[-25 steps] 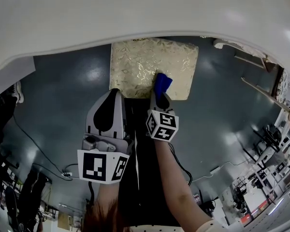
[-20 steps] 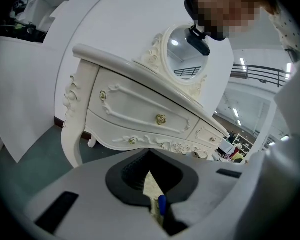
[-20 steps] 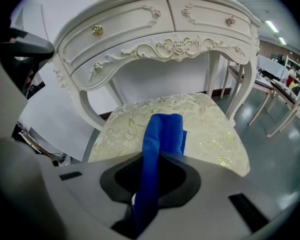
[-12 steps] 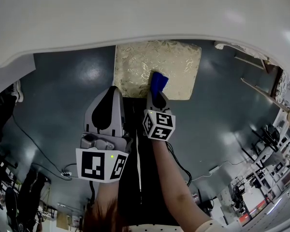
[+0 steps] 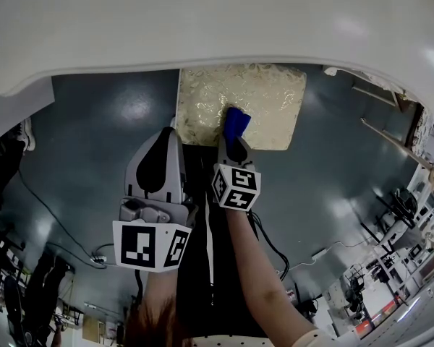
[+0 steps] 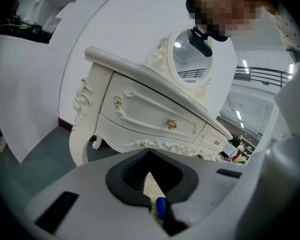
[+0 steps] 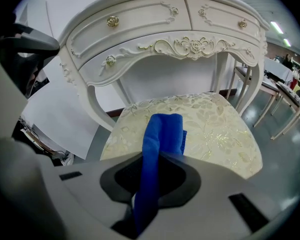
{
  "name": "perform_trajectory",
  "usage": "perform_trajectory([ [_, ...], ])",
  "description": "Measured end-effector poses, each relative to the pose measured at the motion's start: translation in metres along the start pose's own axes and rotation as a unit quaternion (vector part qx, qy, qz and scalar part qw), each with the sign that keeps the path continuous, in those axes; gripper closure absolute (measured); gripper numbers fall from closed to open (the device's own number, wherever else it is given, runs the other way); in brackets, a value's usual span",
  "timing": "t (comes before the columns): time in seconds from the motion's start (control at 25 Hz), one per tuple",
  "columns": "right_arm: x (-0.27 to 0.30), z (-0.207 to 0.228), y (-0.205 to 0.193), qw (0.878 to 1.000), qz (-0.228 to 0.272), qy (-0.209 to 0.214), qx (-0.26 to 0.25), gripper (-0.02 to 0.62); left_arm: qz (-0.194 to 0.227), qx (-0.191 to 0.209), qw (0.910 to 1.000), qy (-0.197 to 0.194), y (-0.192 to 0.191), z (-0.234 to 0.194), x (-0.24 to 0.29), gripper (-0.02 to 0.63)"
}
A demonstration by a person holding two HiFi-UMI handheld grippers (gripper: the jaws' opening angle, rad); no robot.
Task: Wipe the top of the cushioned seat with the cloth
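The right gripper (image 5: 233, 143) has its fingers closed tight on a blue cloth (image 5: 236, 123). The cloth runs up out of the fingers as a folded band, and its far end bends over onto the cushioned seat (image 5: 267, 92). In the head view the cloth lies on the near half of the seat, about midway between the seat's left and right edges. In the right gripper view the cloth (image 7: 162, 134) covers the middle of the cream, leaf-patterned seat (image 7: 220, 129), and the fabric appears to rest on the cushion.

The seat stands on the dark floor (image 5: 108, 121), partly under the white tabletop (image 5: 202, 27) of a carved dressing table (image 7: 165, 19) with gold drawer knobs.

The left gripper (image 5: 171, 134) is beside the right one, with its tip just off the seat's near left corner and not touching the cloth. Its fingers (image 6: 140, 176) are closed on nothing, with only a thin slit between them. Through that slit a sliver of the seat and a bit of the cloth (image 6: 160, 206) show. Beyond them, the left gripper view shows the dressing table's drawer front and an oval mirror (image 6: 190, 59).

The person's forearm (image 5: 257, 266) reaches forward behind the right gripper's marker cube (image 5: 236, 188).
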State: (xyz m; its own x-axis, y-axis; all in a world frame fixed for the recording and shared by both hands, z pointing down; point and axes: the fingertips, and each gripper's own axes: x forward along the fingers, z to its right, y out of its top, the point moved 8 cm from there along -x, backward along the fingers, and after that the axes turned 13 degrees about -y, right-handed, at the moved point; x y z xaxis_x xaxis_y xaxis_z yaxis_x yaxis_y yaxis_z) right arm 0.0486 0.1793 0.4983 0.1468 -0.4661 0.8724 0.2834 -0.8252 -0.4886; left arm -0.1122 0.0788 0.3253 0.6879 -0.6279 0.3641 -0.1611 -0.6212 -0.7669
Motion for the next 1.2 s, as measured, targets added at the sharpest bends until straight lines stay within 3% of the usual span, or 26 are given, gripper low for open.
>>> perform_trajectory([
  [1.2,0.003,-0.061,-0.003,0.999,-0.001,0.032,-0.023,0.534,0.023,-0.017,0.9992,0.029,0.005,-0.034,-0.027,0.607],
])
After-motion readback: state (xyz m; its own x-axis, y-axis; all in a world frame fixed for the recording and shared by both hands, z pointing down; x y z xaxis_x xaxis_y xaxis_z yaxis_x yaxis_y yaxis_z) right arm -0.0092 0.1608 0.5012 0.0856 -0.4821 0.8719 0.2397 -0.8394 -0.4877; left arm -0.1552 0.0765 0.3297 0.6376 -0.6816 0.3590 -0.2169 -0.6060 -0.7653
